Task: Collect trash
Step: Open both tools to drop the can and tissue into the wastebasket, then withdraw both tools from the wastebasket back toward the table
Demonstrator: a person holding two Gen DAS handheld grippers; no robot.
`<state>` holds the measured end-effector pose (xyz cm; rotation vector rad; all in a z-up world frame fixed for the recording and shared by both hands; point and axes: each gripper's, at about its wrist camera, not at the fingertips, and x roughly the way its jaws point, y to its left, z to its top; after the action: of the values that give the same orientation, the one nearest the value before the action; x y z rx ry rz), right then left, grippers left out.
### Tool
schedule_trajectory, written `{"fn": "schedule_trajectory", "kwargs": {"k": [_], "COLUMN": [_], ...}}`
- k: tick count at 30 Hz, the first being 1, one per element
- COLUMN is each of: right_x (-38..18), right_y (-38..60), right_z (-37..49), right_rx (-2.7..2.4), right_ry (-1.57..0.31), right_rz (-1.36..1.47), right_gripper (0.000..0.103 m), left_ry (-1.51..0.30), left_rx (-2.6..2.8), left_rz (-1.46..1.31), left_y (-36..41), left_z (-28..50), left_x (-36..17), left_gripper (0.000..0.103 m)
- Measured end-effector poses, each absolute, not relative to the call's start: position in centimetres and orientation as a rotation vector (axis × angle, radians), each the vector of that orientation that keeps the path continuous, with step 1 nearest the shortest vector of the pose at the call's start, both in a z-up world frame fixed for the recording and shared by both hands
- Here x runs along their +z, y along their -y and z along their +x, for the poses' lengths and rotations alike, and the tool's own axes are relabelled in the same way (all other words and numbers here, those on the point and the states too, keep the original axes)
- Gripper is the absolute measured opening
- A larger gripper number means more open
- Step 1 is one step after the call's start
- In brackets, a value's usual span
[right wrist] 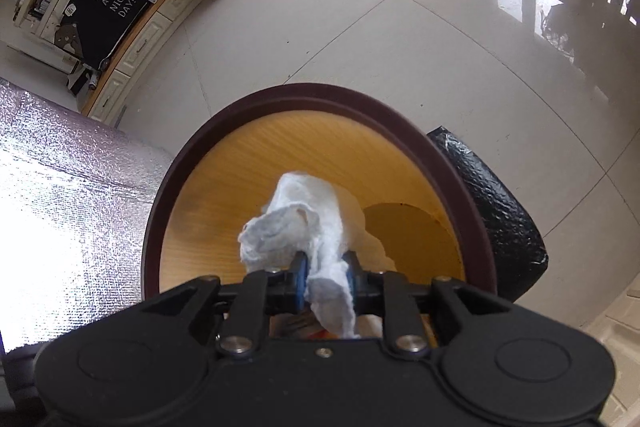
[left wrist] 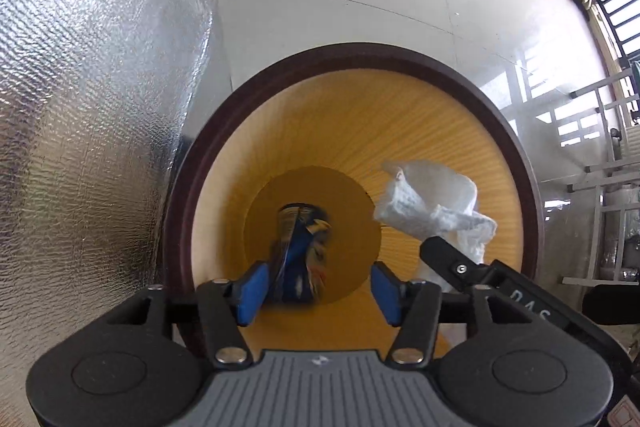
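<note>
A crumpled blue can (left wrist: pixel 298 259) is seen in the left wrist view inside the round wooden bin (left wrist: pixel 352 59), down towards its darker bottom. It lies ahead of the left gripper (left wrist: pixel 318 289), nearer the left-hand blue pad (left wrist: pixel 252 291) than the other; whether that pad touches it cannot be told, and the can is blurred. The jaws of the left gripper are spread wide, with nothing clamped between them. This gripper is held above the mouth of the bin and pointed down into it.

A wad of white tissue (right wrist: pixel 308 223) is pinched between the blue pads (right wrist: pixel 301 281) of the right gripper (right wrist: pixel 326 281), whose jaws are drawn narrow around it. Part of the tissue bulges forward past the fingertips and a strip hangs back below them. The right gripper is also held over the open bin (right wrist: pixel 320 95), tilted down toward its yellow inner wall. In the left wrist view the same tissue (left wrist: pixel 432 203) and a black finger of the right gripper (left wrist: pixel 448 255) are seen on the right side, within the bin's opening.

The bin stands on a pale tiled floor (right wrist: pixel 400 39), just beside a silver foil-covered surface (left wrist: pixel 92 107). A black bag-like object (right wrist: pixel 492 203) is seen against the bin's right side.
</note>
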<state>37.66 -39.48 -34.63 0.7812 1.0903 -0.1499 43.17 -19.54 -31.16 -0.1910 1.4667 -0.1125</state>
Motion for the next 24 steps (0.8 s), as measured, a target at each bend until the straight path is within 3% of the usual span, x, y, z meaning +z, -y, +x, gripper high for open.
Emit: {"fn": "schedule_trajectory", "kwargs": {"k": [6,12,14,15,24], "right_x": [-34.3,-33.6,-33.0,-32.7,-32.0], "right_y": [39.8,40.7,40.8,40.9,41.6], "right_z": [37.6,37.6,37.6,37.5,37.2], "right_rx": [-0.151,-0.153,-0.139,-0.167,-0.157], "right_ry": [-1.095,-1.082,-1.067,-1.065,-1.064], "right_rz": [0.791,0.828,0.832,0.810,0.828], "right_gripper": [0.025,0.037,0.070,0.076,0.080], "left_ry": [-1.459,-1.469,-1.465,-1.466,-1.444], "left_rx": [-0.090,-0.061,-0.056,-0.065,-0.084], "left_rz": [-0.163,-0.137,-0.129,-0.127,-0.099], "left_y": [19.3,18.7,19.0,19.1,19.8], "left_z": [43.2,43.3,43.3,43.2,42.8], "left_x": [-30.7,-30.5,-30.4,-30.4,-29.9], "left_gripper": [0.066,0.086,0.092,0.092,0.102]}}
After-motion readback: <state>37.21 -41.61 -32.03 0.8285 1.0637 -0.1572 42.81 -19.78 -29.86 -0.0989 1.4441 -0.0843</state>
